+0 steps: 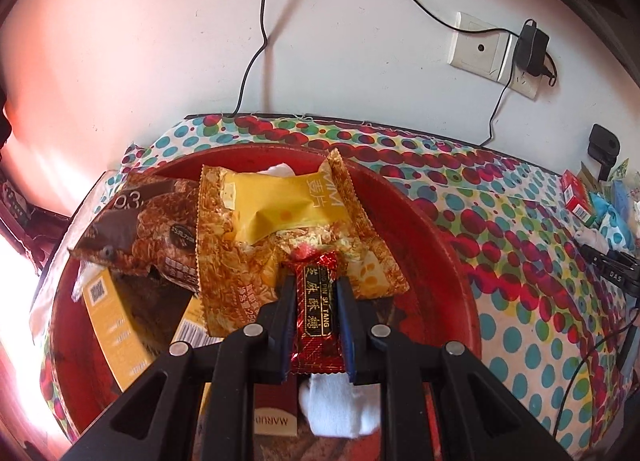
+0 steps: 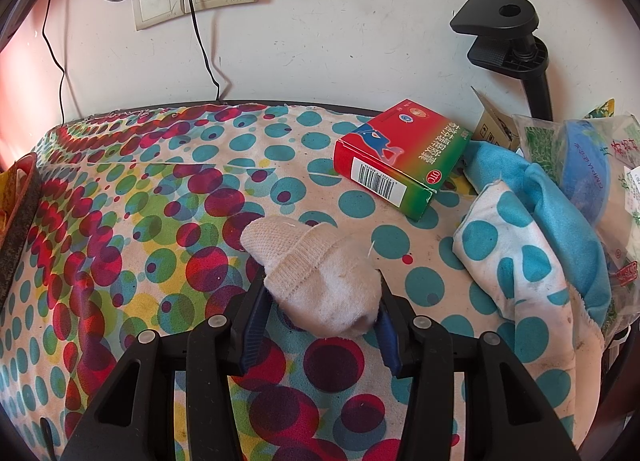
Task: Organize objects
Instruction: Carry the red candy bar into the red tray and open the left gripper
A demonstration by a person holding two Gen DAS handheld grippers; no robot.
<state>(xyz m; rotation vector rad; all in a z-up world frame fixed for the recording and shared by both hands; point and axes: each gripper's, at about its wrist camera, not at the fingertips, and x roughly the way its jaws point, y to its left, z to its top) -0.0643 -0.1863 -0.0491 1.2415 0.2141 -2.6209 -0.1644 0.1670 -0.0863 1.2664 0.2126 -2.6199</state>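
**Candy over the tray, sock over the desk**

Left claw (image 1: pixel 313 288) clamped on a red candy bar (image 1: pixel 318 315) reading "SU TANG", held above the red tray (image 1: pixel 448 261). Brown packet (image 1: pixel 136 229) shows "9.3"; yellow packet (image 1: pixel 288 217) print partly creased. A "MARUB…" label is cut off. Right claw (image 2: pixel 322 293) grips a white sock (image 2: pixel 320 273) over the spotted desk (image 2: pixel 120 221). Red box (image 2: pixel 400 157) marked "OTC".

The cloth (image 2: pixel 168 221) over the worktop bore teal, red and green dots on white. The tray (image 1: pixel 440 245) was red, the sock (image 2: pixel 320 281) cream, the candy wrapper (image 1: pixel 316 313) red with gold lettering.
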